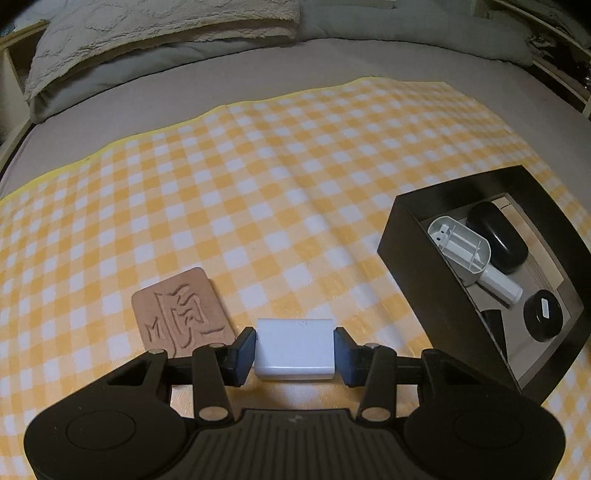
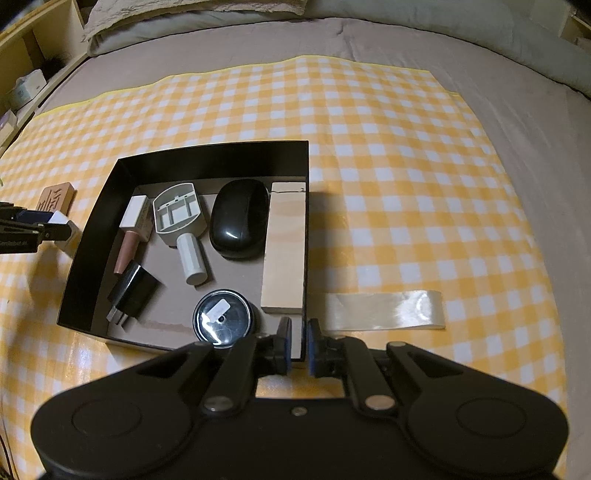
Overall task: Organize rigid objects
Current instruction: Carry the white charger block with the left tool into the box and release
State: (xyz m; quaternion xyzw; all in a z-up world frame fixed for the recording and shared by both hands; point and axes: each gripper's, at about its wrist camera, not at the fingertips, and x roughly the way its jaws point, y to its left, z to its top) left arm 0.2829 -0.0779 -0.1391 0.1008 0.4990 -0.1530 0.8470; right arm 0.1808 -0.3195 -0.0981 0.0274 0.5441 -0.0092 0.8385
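My left gripper point(image 1: 294, 350) is shut on a white rectangular block point(image 1: 295, 349), held just above the checked cloth, left of the black box point(image 1: 417, 273). The left gripper and the white block also show in the right wrist view point(image 2: 61, 225), beside the box's left wall. My right gripper point(image 2: 298, 345) is shut on the near right corner wall of the black box point(image 2: 305, 221). The box holds a black case point(image 2: 240, 218), a grey scoop point(image 2: 181, 225), a wooden block point(image 2: 284, 247), a round black tin point(image 2: 222, 319), a black charger point(image 2: 133, 291) and a pink tube point(image 2: 129, 236).
A carved wooden tile point(image 1: 183, 314) lies on the cloth left of my left gripper; it also shows in the right wrist view point(image 2: 55, 197). A strip of clear tape point(image 2: 384, 308) lies right of the box. Pillows point(image 1: 162, 33) lie at the far end of the bed. Shelves point(image 2: 26, 74) stand at far left.
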